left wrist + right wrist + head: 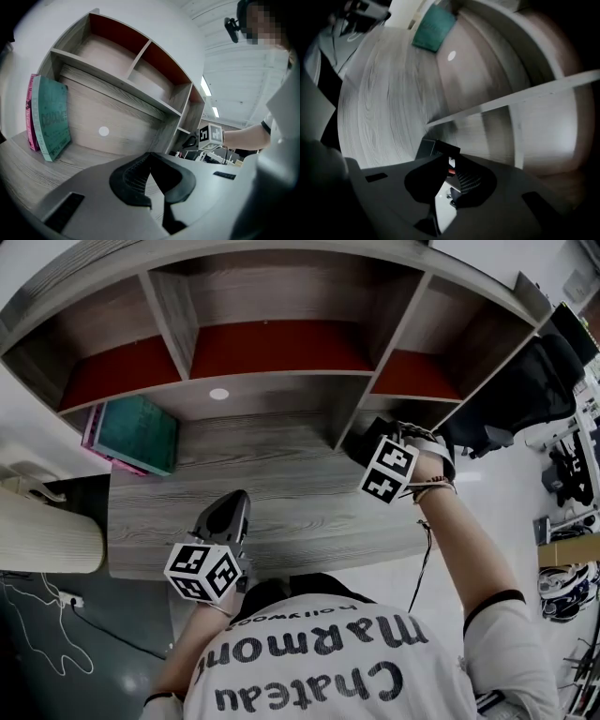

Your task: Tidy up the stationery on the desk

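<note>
My right gripper point(364, 444) is low over the wooden desk point(291, 493) at its back right, beside a shelf divider. In the right gripper view its jaws point(445, 158) are closed on a small black boxy item point(433, 149) with a white and red part; I cannot tell what it is. My left gripper point(232, 507) hangs over the desk's front middle, shut, with nothing between its fingertips point(150, 158). A teal book point(139, 432) point(52, 119) and a pink book point(32, 112) lean upright at the desk's back left.
A shelf unit point(281, 343) with red-backed open compartments stands over the back of the desk. A white round cap point(218, 394) sits in the back panel. A black office chair point(525, 395) is at the right, and a cream roll point(47, 535) at the left.
</note>
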`<action>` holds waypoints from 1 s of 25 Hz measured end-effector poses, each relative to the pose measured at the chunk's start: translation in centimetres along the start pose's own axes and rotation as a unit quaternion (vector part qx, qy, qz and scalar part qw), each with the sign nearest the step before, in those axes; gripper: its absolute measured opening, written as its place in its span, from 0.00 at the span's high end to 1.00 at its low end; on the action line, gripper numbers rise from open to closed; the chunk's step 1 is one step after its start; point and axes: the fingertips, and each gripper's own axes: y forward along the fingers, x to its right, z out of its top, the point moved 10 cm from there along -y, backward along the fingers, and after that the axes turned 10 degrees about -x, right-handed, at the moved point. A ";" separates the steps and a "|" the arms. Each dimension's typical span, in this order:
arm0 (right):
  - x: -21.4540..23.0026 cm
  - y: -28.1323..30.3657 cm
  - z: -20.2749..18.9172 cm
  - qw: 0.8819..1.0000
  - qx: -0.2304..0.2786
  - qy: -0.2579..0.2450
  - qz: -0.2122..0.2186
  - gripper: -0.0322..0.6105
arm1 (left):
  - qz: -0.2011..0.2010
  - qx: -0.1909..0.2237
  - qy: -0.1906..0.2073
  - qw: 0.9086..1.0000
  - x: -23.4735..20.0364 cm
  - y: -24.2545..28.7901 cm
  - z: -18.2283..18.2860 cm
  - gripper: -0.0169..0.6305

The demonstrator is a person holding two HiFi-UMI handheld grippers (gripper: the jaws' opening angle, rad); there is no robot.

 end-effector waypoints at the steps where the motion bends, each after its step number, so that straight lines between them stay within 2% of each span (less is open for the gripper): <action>1: 0.4 -0.8 -0.1 0.999 0.017 0.030 0.000 0.87 | -0.003 0.000 0.002 1.000 0.0 0.0 0.1 0.95; 3: 0.9 -2.4 -0.5 0.995 0.053 0.088 -0.002 0.87 | -0.010 0.002 0.007 1.000 0.1 0.0 0.5 0.95; 5: 1.4 -4.1 -0.9 0.983 0.094 0.154 0.005 0.90 | -0.016 0.006 0.013 1.000 0.1 -0.1 1.0 0.95; 8: 1.5 -6.4 -1.2 0.954 0.154 0.254 0.036 0.92 | -0.027 0.015 0.025 0.999 0.2 -0.4 2.2 0.95; 11: 1.3 -8.8 -1.4 0.919 0.204 0.331 0.064 0.92 | -0.041 0.027 0.043 0.998 0.6 -0.6 3.7 0.95; 15: 0.7 -11.6 -1.2 0.861 0.281 0.415 0.086 0.93 | -0.056 0.048 0.065 0.995 1.1 -1.4 6.1 0.95; 19: -0.3 -13.8 -0.5 0.787 0.348 0.493 0.132 0.93 | -0.057 0.073 0.076 0.993 0.8 -2.7 8.4 0.95; 22: -1.3 -15.6 0.4 0.727 0.401 0.532 0.166 0.93 | -0.053 0.087 0.083 0.991 0.5 -3.9 9.5 0.95; 23: -1.6 -16.2 0.7 0.712 0.415 0.540 0.173 0.93 | -0.052 0.091 0.084 0.991 0.4 -4.3 9.8 0.95; 25: -2.4 -17.4 1.6 0.692 0.438 0.547 0.173 0.93 | -0.049 0.097 0.085 0.990 0.1 -5.0 10.2 0.95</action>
